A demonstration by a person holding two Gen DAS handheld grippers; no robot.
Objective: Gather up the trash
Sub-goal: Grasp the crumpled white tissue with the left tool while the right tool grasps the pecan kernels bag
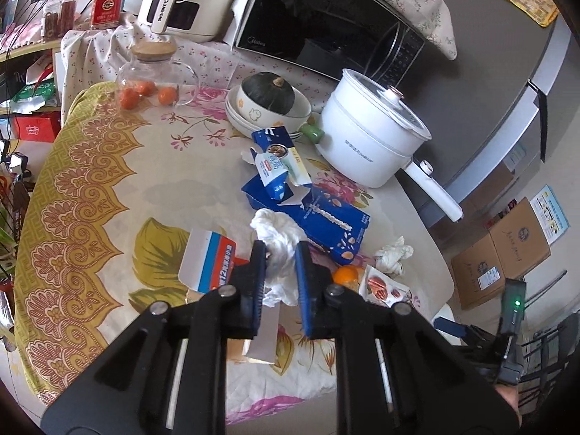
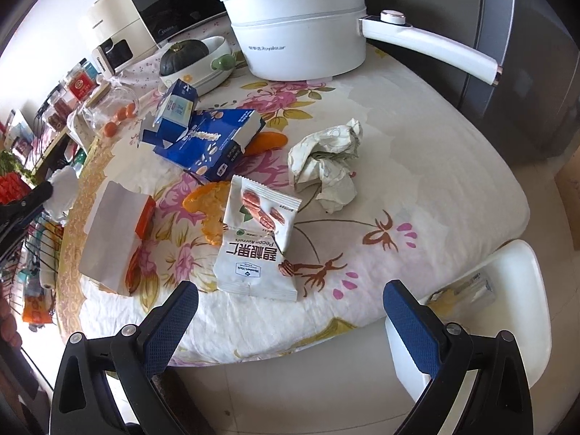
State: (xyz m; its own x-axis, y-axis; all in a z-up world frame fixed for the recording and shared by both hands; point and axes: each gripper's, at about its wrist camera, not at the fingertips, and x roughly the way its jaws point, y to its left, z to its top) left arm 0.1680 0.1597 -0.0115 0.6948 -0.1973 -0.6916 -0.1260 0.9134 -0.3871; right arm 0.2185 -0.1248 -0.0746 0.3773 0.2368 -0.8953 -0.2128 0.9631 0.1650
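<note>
White tissue [image 1: 279, 250] sits clamped in the left gripper [image 1: 280, 253]; lift it clear, right gripper [image 2: 290, 299] gaping, over the near snack packet [image 2: 259, 243].

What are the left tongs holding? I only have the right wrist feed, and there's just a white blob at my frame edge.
Observer: The left tongs are shut on a crumpled white tissue, with the pads pinching it from both sides.
Operator: What about the grey flat carton left of the pecan packet? What's on its other face?
Observer: The flat carton has red, white and blue print with lettering. In the left wrist view it lies just left of the tissue.
Operator: Is there anything on the floor by the fridge?
Observer: Two cardboard boxes stand on the floor next to the fridge.
</note>
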